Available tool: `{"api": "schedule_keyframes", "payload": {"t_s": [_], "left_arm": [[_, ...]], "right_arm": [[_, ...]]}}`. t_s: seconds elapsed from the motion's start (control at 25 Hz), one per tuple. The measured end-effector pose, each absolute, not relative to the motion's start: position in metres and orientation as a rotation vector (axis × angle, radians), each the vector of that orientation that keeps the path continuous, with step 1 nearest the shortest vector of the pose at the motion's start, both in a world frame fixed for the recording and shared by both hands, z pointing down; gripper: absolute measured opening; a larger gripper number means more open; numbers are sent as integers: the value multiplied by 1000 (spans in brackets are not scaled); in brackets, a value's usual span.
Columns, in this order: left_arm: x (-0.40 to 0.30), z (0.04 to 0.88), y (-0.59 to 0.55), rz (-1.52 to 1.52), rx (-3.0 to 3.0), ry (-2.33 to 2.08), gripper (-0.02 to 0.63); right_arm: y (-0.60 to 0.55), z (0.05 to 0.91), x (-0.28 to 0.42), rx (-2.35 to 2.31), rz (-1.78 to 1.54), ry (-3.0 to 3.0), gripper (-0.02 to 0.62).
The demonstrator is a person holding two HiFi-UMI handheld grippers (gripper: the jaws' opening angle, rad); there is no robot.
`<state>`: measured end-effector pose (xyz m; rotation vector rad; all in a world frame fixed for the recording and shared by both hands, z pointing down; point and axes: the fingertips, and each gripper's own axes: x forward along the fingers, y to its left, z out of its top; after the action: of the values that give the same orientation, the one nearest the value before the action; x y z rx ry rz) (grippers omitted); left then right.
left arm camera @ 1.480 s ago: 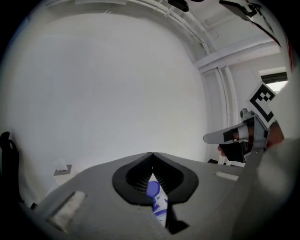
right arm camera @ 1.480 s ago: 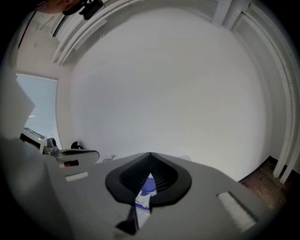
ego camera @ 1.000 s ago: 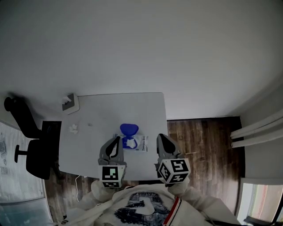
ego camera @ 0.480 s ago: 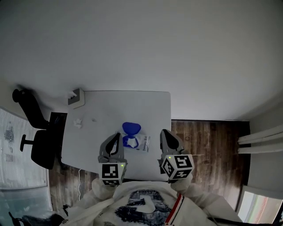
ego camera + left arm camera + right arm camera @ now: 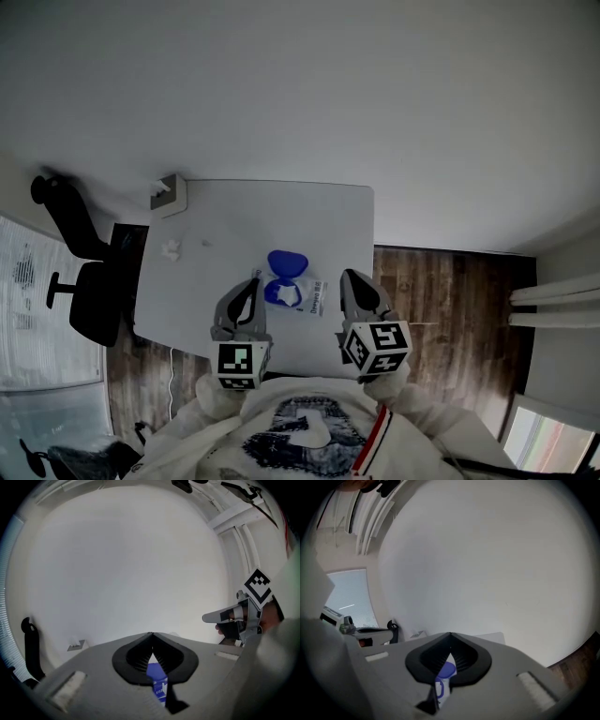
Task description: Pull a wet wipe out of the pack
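The wet wipe pack (image 5: 296, 293) lies on the white table (image 5: 225, 234), its blue lid (image 5: 287, 262) flipped open toward the far side and a white wipe tuft (image 5: 289, 293) sticking up at its opening. My left gripper (image 5: 251, 286) hovers just left of the pack, jaws shut with nothing in them. On the pack's right my right gripper (image 5: 349, 278) is likewise shut and empty. Through the shut jaws the pack (image 5: 158, 682) shows in the left gripper view, and the blue lid (image 5: 445, 670) in the right gripper view.
A small grey box (image 5: 169, 195) with a tissue sits on the table's far left corner, and a crumpled white scrap (image 5: 172, 248) lies near the left edge. A black office chair (image 5: 89, 291) stands left of the table. Wooden floor (image 5: 441, 300) lies to the right.
Both grippers stay shut beside the pack. The head view has shifted, so the table and pack sit a little further right in it.
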<state>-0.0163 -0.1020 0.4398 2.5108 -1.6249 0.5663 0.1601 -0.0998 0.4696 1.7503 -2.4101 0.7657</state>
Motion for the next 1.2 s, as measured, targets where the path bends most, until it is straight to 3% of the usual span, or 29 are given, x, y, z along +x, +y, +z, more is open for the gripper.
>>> {"api": "schedule_keyframes", "payload": {"t_s": [0.48,0.96,1.2], "left_arm": [[-28,459,-110,562,2511,-1538,5],[-35,496,-107,614,2496,-1412,5],[-30,524,-98,676,2486,-1309,5]], "right_arm": [[-105,488,145,1760,771,-2298,9],[-101,506,136,1772,783,-2187,140],[-97,520,138,1803,799,-2075,273]]}}
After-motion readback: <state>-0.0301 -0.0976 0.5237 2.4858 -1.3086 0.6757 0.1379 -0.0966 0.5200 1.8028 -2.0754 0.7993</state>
